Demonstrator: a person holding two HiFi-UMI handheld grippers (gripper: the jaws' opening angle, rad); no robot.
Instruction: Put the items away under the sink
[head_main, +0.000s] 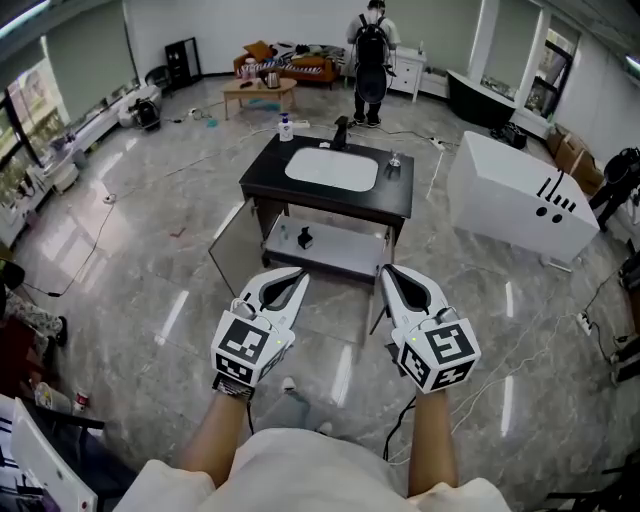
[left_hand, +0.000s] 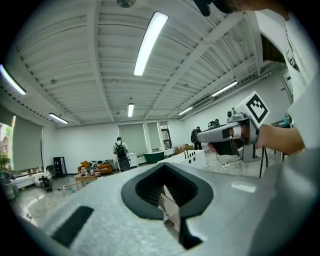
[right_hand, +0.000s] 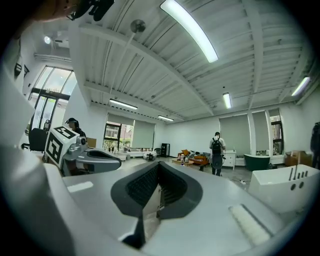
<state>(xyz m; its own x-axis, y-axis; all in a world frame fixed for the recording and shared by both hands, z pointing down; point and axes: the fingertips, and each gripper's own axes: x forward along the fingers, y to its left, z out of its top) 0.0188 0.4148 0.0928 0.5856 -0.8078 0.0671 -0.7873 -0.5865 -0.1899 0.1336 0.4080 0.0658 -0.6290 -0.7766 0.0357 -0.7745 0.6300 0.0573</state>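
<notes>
Two grippers are held level above a glossy grey floor, both aimed at a black vanity in a wide, bright room. The left gripper and right gripper sit side by side, a gap between them. Each is clenched, jaws together with nothing between them. Both are well apart from the vanity.

A white sink is set in the middle of the black countertop, with a black faucet at its rear edge. A white bottle with a blue top stands upright at the countertop's rear left corner. A small grey item, too small to identify, stands near the right edge, just beside the sink.

Below, the left door hangs open, showing a pale shelf under the sink. A small dark object sits on the shelf's left part.

Beyond the vanity a person with a black backpack stands facing away. To that person's left are a low wooden table crowded with things and an orange sofa. A large white boxy unit with black marks stands on the floor to the vanity's right. Cables trail across the floor.

Each gripper view shows the other gripper off to one side, with its marker cube.
</notes>
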